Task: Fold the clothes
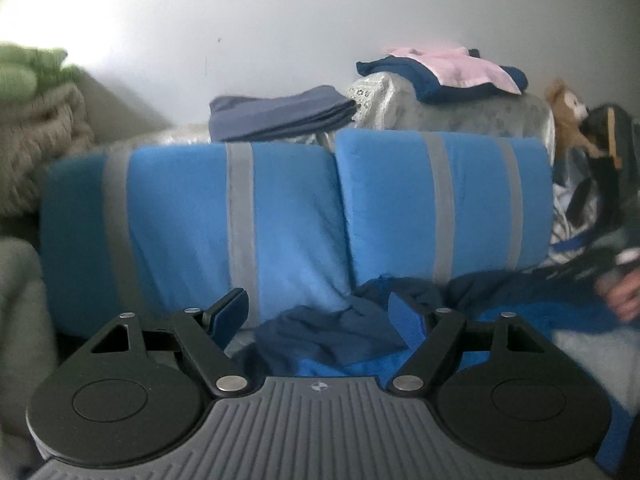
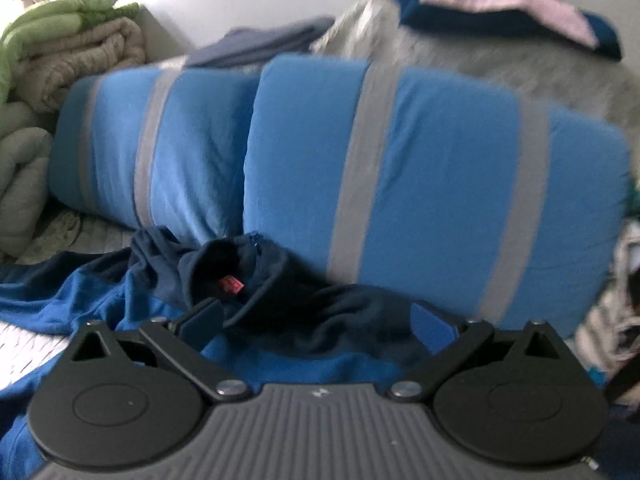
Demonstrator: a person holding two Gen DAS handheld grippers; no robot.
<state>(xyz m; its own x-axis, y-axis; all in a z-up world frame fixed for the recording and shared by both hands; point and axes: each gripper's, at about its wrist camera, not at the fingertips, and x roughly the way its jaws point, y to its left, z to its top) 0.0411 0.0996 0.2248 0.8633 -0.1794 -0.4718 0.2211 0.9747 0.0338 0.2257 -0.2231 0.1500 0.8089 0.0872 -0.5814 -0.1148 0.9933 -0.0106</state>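
Blue top [image 2: 120,292] lying crumpled on the bed, right at the foot of the two big pillows. Dark navy around the neck part, brighter blue lower down. Small red tag [image 2: 232,283] showing inside the dark neck. Same top seen from the other side as a bunched heap [image 1: 328,336], spreading off to the right.

Right gripper [image 2: 320,316] low over the dark part of the top, jaws spread wide, cloth lying between them but not pinched. Left gripper [image 1: 320,312] also wide open, just above the heap, holding nothing.

Behind the top, two blue pillows with grey stripes, one on the left [image 1: 192,232] and one on the right [image 1: 440,204], leaning side by side and touching. On top behind them, a folded grey-blue cloth [image 1: 276,116]. Beside that, a navy piece with a pink cloth [image 1: 460,66] on it, resting on a pale lacy cover [image 1: 384,96].

Far right, a brown teddy [image 1: 568,120], and lower down a bit of a hand [image 1: 624,296], blurry. Far left, a stack of blankets [image 2: 72,52], green over tan.
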